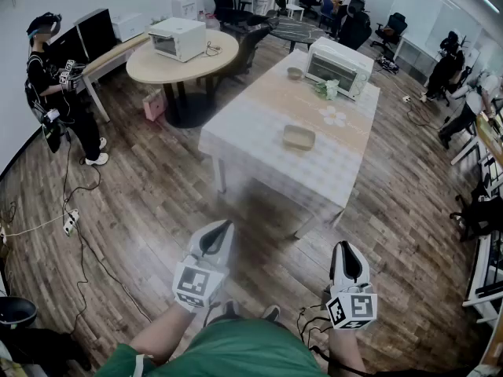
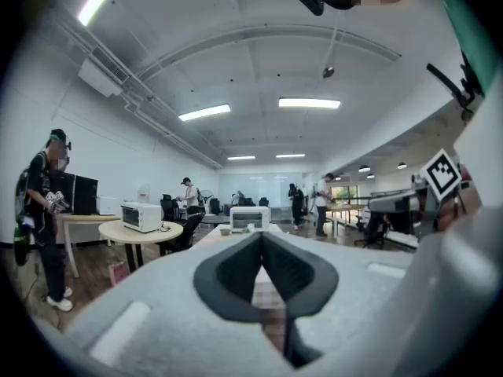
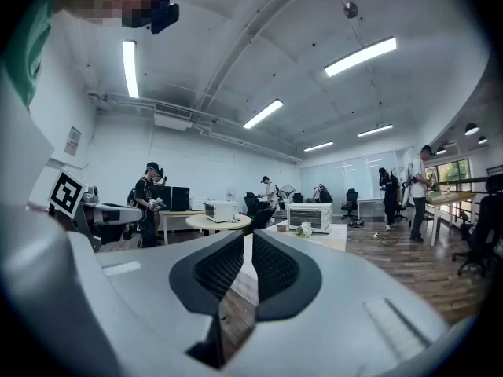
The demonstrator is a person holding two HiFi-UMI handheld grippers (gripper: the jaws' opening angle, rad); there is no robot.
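Left gripper (image 1: 222, 228): held low in front of the person's waist and aimed forward. Its jaws are pressed together at the tips with nothing between them, and it hangs over bare wooden floor (image 1: 149, 203). Right gripper (image 1: 346, 248): held level with the left one and well apart from it. Its jaws stand a narrow slit apart and it is likewise empty. Both read as carried rather than working, since nothing lies within their reach. Nearest furniture: a rectangular table (image 1: 259, 144) under a pale checked cloth, ahead of both grippers and well clear of them. On the table, a shallow beige dish (image 1: 299, 137) sits alone near the front edge, probably set there for easy access. A white toaster oven (image 1: 338, 67) stands at the far end with its door facing the person. A small bowl (image 1: 295, 73) sits just beside the oven, and a green bundle (image 1: 328, 89) lies in front of it. To the left stands a round table (image 1: 157, 67) carrying a second white oven (image 1: 178, 38). A person (image 1: 55, 85) stands by the wall, also holding grippers. A power strip (image 1: 70, 222) and loose cable lie on the floor at left.
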